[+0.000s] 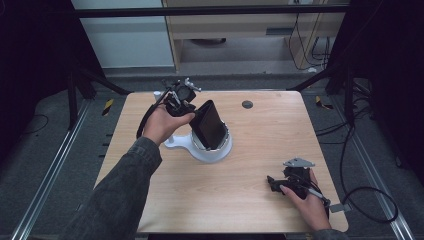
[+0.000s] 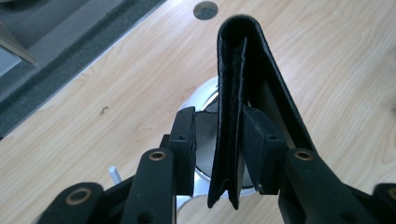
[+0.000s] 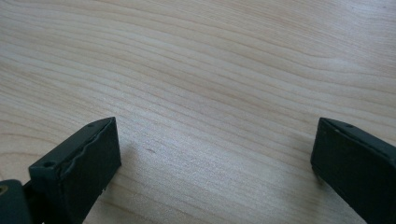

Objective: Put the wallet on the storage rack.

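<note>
Standing on the pale wood tabletop (image 1: 260,165), a white round-dished stand (image 1: 210,149) holds a black folded leather wallet (image 1: 210,124) – upright, long axis tilted, directly ahead of the left tool (image 2: 218,140). Its pads straddle the wallet, one touching, the other just clear: released. The right tool (image 1: 274,184), well apart, rests spread and empty.

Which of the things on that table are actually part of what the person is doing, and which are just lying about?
In the job:
- black wallet, standing in the white holder
- white holder
- left gripper, jaws astride the wallet with a gap on one side

Lying about:
- right gripper, open over bare table
- round grey cap in the tabletop
- cables on the floor
</note>
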Demonstrator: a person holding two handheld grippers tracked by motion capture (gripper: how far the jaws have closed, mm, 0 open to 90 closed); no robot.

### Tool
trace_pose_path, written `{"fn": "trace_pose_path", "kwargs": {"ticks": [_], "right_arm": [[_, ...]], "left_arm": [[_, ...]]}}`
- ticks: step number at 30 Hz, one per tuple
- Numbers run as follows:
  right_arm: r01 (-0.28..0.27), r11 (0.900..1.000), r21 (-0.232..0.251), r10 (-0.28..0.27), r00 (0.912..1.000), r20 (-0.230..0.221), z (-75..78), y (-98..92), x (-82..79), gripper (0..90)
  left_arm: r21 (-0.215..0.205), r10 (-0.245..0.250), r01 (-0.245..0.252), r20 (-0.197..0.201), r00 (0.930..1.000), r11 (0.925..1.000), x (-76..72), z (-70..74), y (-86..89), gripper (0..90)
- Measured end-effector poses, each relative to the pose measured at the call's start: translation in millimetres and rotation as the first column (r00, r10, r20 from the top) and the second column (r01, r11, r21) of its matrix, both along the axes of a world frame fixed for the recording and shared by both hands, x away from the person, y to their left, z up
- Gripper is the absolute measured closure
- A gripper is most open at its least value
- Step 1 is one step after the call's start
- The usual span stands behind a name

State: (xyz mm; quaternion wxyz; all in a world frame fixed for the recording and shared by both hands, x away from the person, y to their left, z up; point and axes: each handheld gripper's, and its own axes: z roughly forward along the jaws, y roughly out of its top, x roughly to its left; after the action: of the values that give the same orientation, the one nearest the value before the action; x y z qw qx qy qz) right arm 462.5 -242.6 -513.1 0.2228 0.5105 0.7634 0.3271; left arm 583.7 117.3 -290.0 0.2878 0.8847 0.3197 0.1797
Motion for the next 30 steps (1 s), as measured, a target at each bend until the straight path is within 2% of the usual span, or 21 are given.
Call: {"fn": "trace_pose_path", "kwargs": {"ticks": [5,10,15,20,30], "right_arm": [[-0.001,1.0,0.002,0.001,1.0,-0.001,0.0,0.3,-0.4,1.8],[-0.002,1.0,0.002,0.002,1.0,-0.001,0.0,0.3,-0.5,1.8],[-0.004,1.0,0.0,0.004,1.0,-0.001,0.1,0.3,-0.7,1.8],[-0.01,1.0,-0.004,0.01,0.9999,-0.002,0.2,0.5,-1.4,1.8],[-0.009,1.0,-0.003,0.009,1.0,-0.003,0.3,0.8,-1.6,1.8]], "left_arm": [[-0.001,-0.001,0.001,0.005,1.0,1.0,0.0,-0.1,-0.5,63.5],[0.004,0.009,-0.009,0.039,0.9992,1.0,-2.2,1.5,-0.6,55.5],[-0.008,0.012,-0.011,0.065,0.9978,0.9999,-5.9,5.1,0.9,51.3],[-0.042,0.009,-0.004,0.111,0.9937,0.9991,-13.5,12.4,1.3,48.4],[-0.074,-0.019,0.033,0.176,0.9842,0.9967,-30.7,24.9,-1.7,36.2]]}}
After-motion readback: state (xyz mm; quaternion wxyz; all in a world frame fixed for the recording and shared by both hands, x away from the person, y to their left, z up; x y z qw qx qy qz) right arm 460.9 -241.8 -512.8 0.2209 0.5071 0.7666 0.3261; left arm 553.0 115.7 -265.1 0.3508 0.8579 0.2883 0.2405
